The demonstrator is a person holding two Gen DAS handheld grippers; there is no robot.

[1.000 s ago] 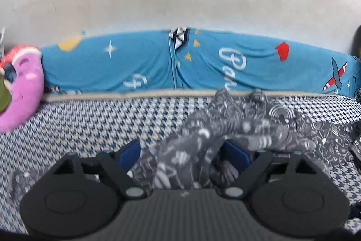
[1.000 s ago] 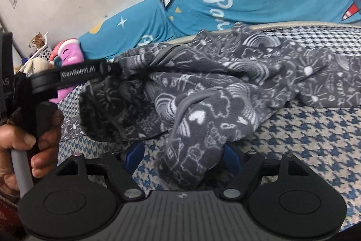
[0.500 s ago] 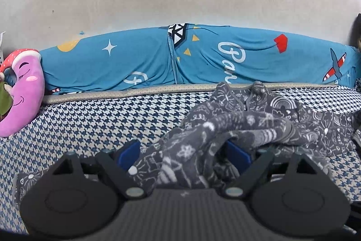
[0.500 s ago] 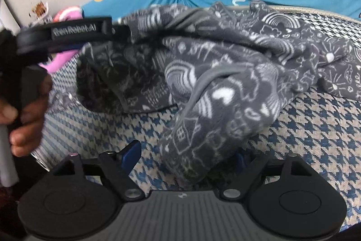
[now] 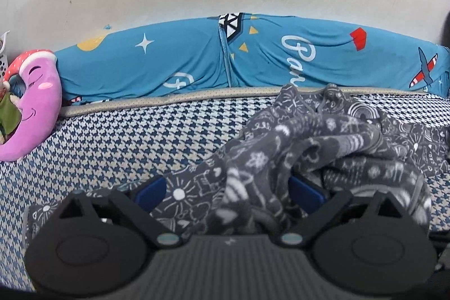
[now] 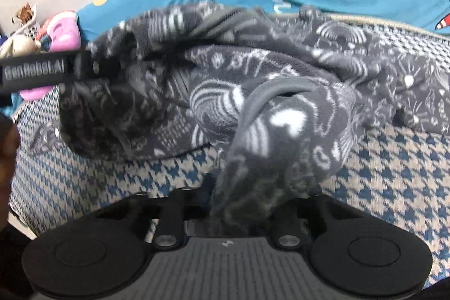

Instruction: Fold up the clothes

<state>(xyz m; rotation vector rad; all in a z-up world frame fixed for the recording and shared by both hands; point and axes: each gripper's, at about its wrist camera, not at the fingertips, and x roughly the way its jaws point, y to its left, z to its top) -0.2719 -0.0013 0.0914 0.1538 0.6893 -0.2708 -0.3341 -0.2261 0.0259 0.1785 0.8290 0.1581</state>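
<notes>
A dark grey fleece garment (image 5: 323, 148) with white doodle print lies crumpled on the houndstooth bed cover (image 5: 126, 137). My left gripper (image 5: 227, 189) is open, its blue pads (image 5: 149, 189) wide apart with a fold of the garment lying between them. In the right wrist view the garment (image 6: 225, 80) is raised in a bunch. My right gripper (image 6: 247, 187) is shut on a hanging lobe of it, and the cloth hides its pads. The left gripper (image 6: 109, 65) reaches in from the left edge, its tip buried in the cloth.
A long blue printed bolster (image 5: 168, 66) runs along the wall behind the bed. A pink moon plush (image 5: 33, 103) lies at the far left, with a white basket (image 6: 25, 24) beyond it. A person's hand (image 6: 7, 137) shows at the left edge.
My right gripper's fingers have come together on the garment, having stood open around it before. The garment has risen closer to the right camera. The left gripper has stayed open.
</notes>
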